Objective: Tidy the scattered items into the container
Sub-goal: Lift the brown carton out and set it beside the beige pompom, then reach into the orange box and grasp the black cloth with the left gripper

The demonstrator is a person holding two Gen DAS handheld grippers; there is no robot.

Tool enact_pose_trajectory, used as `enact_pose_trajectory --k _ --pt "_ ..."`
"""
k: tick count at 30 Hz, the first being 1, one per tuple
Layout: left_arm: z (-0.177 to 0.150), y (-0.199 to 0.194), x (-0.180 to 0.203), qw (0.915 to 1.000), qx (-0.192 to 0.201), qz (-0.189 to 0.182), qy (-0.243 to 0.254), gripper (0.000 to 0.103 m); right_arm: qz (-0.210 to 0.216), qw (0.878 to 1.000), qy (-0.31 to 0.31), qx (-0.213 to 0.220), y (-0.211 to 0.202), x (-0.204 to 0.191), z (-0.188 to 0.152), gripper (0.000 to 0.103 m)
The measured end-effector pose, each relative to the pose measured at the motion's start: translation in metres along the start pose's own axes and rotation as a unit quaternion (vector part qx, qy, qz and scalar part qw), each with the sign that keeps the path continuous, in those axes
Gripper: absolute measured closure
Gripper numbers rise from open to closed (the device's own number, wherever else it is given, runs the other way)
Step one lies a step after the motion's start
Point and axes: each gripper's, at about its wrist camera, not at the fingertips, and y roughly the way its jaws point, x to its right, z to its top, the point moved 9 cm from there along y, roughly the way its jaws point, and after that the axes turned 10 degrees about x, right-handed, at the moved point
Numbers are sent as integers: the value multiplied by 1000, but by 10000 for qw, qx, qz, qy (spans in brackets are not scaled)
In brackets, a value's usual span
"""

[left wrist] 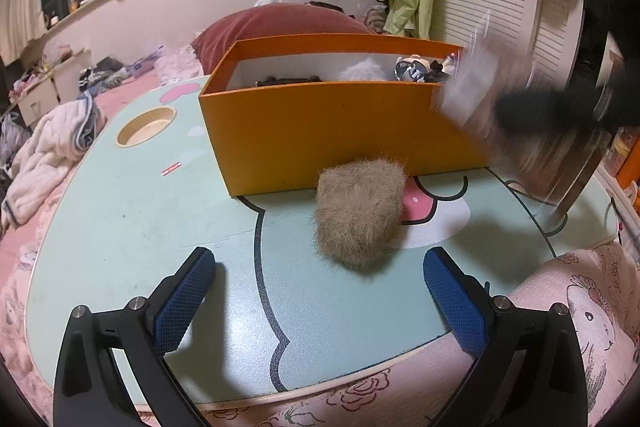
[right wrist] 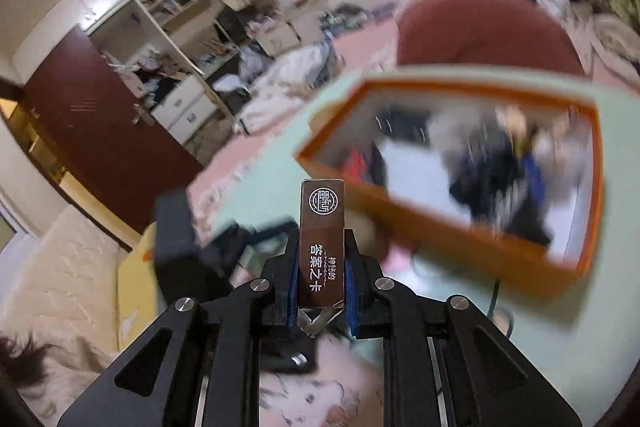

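Orange box [left wrist: 340,131], the container, stands on the mint-green counter [left wrist: 132,227] with several items already inside; a tan fur pouch [left wrist: 360,211] lies on the counter just in front of its near wall. The right tool [right wrist: 322,275] is clamped narrow on a brown card box [right wrist: 322,243], gripping only its lower end, and its view is heavily blurred, which suggests a fast swing. A quick move with so short a hold could let the card box pivot or fly out short of the container, or knock its rim. The left tool [left wrist: 320,291] stands wide apart, holding nothing, low over the counter near the pouch.
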Motion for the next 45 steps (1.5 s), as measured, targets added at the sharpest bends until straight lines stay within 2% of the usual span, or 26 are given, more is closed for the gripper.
enact_pose_trajectory --k 3,6,8,9,10,12,15,17,19,21,23,25,26,28,30,31,32,33,34,37,39,42,45 --pt "0 0 0 10000 2 2 2 0 -339 9992 198 -47 11 20 -10 82" --pt "0 0 0 10000 5 3 6 0 -405 9972 483 410 10 35 -4 76" --pt "0 1 0 10000 7 6 2 0 -565 9949 587 599 -1 38 -3 58" --pt "0 1 0 10000 8 7 2 0 -751 9938 476 673 -8 40 -6 45" --pt "1 2 0 10000 9 9 5 0 -938 9926 317 703 -12 41 -4 40" --pt "0 1 -1 10000 8 9 4 0 -1294 9898 -91 587 -27 40 -15 40" --pt "0 2 0 10000 4 17 9 0 -1733 9837 -438 190 -23 44 -35 39" --pt "0 2 -1 10000 4 22 20 0 -2259 9682 -1034 282 -29 41 -37 33" --pt "0 1 -2 10000 5 40 1 0 -2695 9535 -1316 316 -23 38 -35 21" --pt "1 -3 -5 9999 53 -18 -115 0 -2710 9541 -1225 354 -23 39 -35 19" --pt "2 -13 -10 9987 189 -232 -407 0 -2680 9553 -1195 373 -27 37 -33 18" --pt "8 -23 -15 9969 338 -331 -635 6 -2693 9550 -1179 398 -30 35 -32 18" --pt "13 -27 -16 9962 391 -371 -680 13 -2684 9553 -1173 404 -28 42 -32 17" --pt "34 -35 -15 9938 562 -533 -796 17 -2688 9553 -1169 398 -25 41 -31 17" --pt "62 -39 -7 9871 694 -984 -1054 18 -2698 9548 -1184 397 -20 42 -30 16" --pt "74 -37 0 9835 637 -1235 -1158 21 -2698 9547 -1189 397 -19 41 -29 16" --pt "86 -29 8 9790 468 -1519 -1273 31 -2689 9550 -1187 400 -11 47 -34 16" --pt "95 -21 15 9768 311 -1651 -1325 39 -2691 9550 -1185 398 -12 47 -34 16" --pt "103 -9 23 9761 152 -1718 -1323 40 -2687 9551 -1180 403 -12 46 -34 16" --pt "118 21 40 9790 -103 -1667 -1172 41 -2677 9553 -1183 420 -11 50 -35 16" --pt "121 42 57 9780 -405 -1727 -1101 41 -2682 9548 -1207 440 -10 50 -35 16" --pt "115 67 80 9740 -873 -1828 -1014 41 -2690 9540 -1236 466 -10 49 -34 16" --pt "99 89 87 9730 -1219 -1674 -1015 42 -2693 9537 -1250 483 -9 48 -34 16"
